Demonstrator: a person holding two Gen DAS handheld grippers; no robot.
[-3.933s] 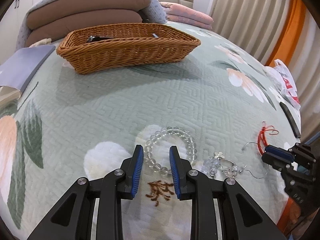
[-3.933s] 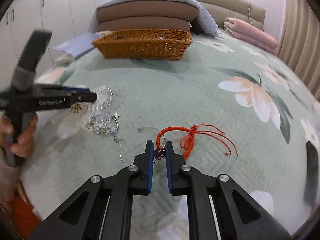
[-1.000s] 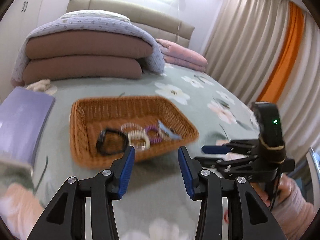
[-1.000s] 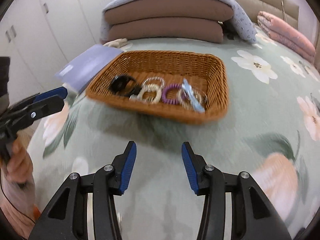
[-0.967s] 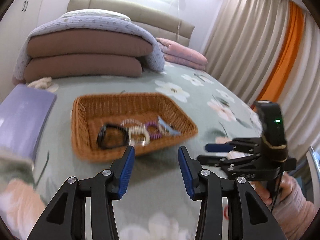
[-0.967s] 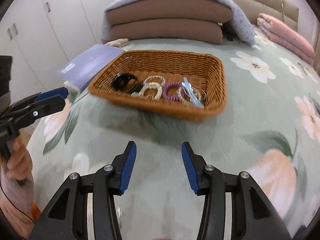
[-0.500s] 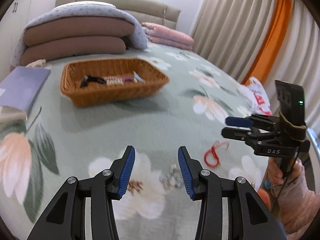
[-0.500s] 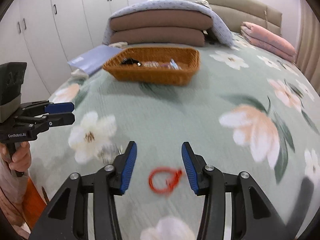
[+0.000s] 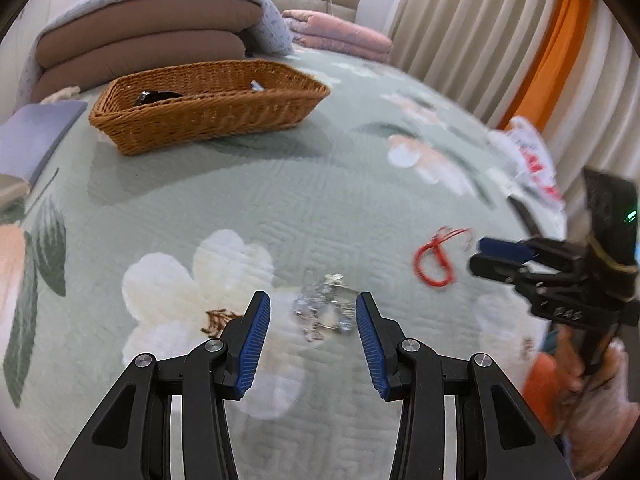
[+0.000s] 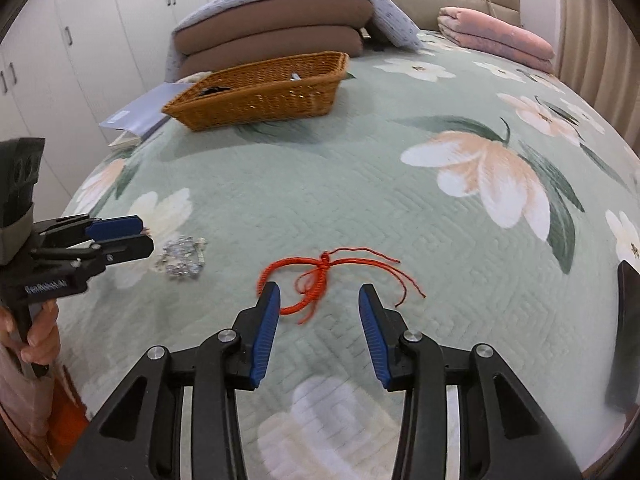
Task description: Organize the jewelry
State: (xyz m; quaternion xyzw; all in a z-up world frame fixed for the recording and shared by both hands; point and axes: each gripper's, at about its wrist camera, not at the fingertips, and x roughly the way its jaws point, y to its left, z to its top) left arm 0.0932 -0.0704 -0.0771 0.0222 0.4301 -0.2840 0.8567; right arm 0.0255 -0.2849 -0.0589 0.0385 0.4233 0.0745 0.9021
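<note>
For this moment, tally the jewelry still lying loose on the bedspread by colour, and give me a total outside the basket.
Red cord bracelet: 1
Clear, silvery crystal piece: 1
Total loose on the bedspread: 2
Items inside the wicker basket are mostly hidden by its wall and are not counted.
</note>
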